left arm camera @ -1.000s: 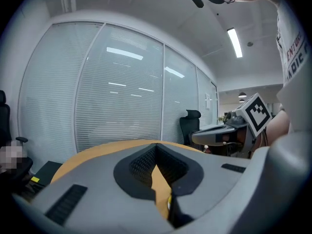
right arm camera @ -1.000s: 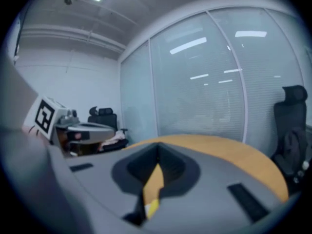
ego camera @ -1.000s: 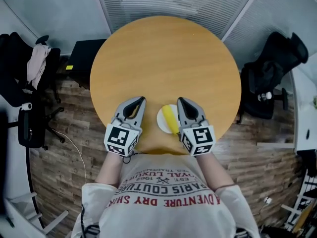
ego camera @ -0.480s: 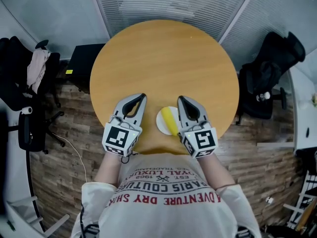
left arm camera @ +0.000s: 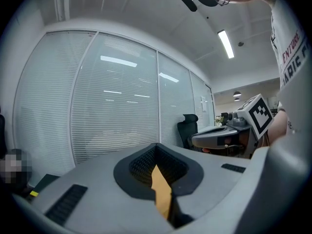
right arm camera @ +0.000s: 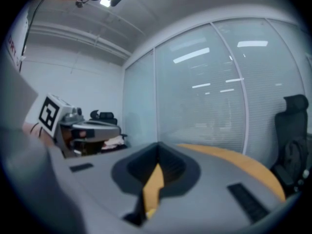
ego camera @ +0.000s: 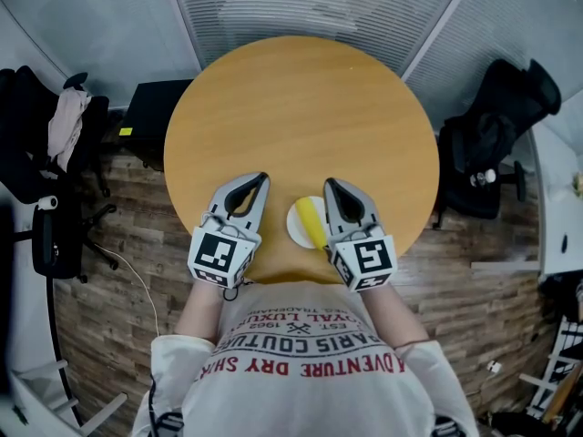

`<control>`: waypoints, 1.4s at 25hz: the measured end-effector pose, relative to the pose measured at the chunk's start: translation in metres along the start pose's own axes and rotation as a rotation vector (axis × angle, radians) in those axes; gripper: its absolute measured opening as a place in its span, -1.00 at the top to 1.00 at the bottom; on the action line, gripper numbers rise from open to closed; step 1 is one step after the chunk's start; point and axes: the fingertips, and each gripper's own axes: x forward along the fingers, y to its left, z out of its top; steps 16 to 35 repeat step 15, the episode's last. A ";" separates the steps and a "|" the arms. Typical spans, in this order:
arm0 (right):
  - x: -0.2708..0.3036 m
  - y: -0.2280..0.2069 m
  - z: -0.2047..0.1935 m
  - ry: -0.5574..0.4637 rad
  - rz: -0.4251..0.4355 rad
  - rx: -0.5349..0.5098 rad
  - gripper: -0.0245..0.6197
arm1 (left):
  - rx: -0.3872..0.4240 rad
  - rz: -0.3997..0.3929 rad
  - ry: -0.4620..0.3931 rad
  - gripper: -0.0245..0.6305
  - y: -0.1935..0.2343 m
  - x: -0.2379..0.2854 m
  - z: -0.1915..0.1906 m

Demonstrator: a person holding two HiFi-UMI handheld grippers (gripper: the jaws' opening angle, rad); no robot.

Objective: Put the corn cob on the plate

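A yellow corn cob [ego camera: 311, 220] lies on a small white plate [ego camera: 295, 218] near the front edge of the round wooden table [ego camera: 301, 107]. My right gripper [ego camera: 329, 183] hovers just right of the plate, shut and empty, partly covering the plate's right rim. My left gripper [ego camera: 262, 178] is held left of the plate, a short gap away, also shut with nothing in it. In the left gripper view the jaws [left arm camera: 157, 147] meet at their tips. The right gripper view shows the same closed jaws [right arm camera: 157, 145] with the table edge [right arm camera: 234, 162] beyond.
Black office chairs stand on the floor at the left [ego camera: 55, 235] and right [ego camera: 496, 135] of the table. A dark cabinet [ego camera: 150, 107] sits at the back left. Glass walls with blinds close off the far side. The person's torso fills the bottom of the head view.
Both grippers have risen slightly and stayed shut. The corn cob and plate have not moved.
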 end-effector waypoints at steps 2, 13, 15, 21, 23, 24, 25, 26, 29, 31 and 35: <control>0.000 0.000 -0.002 0.010 -0.004 -0.012 0.84 | -0.006 0.004 0.001 0.83 0.001 -0.001 -0.001; 0.001 0.006 -0.001 0.007 0.000 -0.024 0.84 | -0.014 0.005 0.016 0.83 0.004 -0.002 -0.008; 0.002 0.009 -0.001 0.007 -0.001 -0.031 0.84 | -0.016 0.007 0.009 0.83 0.007 -0.004 -0.007; 0.002 0.009 -0.001 0.007 -0.001 -0.031 0.84 | -0.016 0.007 0.009 0.83 0.007 -0.004 -0.007; 0.002 0.009 -0.001 0.007 -0.001 -0.031 0.84 | -0.016 0.007 0.009 0.83 0.007 -0.004 -0.007; 0.002 0.009 -0.001 0.007 -0.001 -0.031 0.84 | -0.016 0.007 0.009 0.83 0.007 -0.004 -0.007; 0.002 0.009 -0.001 0.007 -0.001 -0.031 0.84 | -0.016 0.007 0.009 0.83 0.007 -0.004 -0.007; 0.002 0.009 -0.001 0.007 -0.001 -0.031 0.84 | -0.016 0.007 0.009 0.83 0.007 -0.004 -0.007; 0.002 0.009 -0.001 0.007 -0.001 -0.031 0.84 | -0.016 0.007 0.009 0.83 0.007 -0.004 -0.007; 0.002 0.009 -0.001 0.007 -0.001 -0.031 0.84 | -0.016 0.007 0.009 0.83 0.007 -0.004 -0.007; 0.002 0.009 -0.001 0.007 -0.001 -0.031 0.84 | -0.016 0.007 0.009 0.83 0.007 -0.004 -0.007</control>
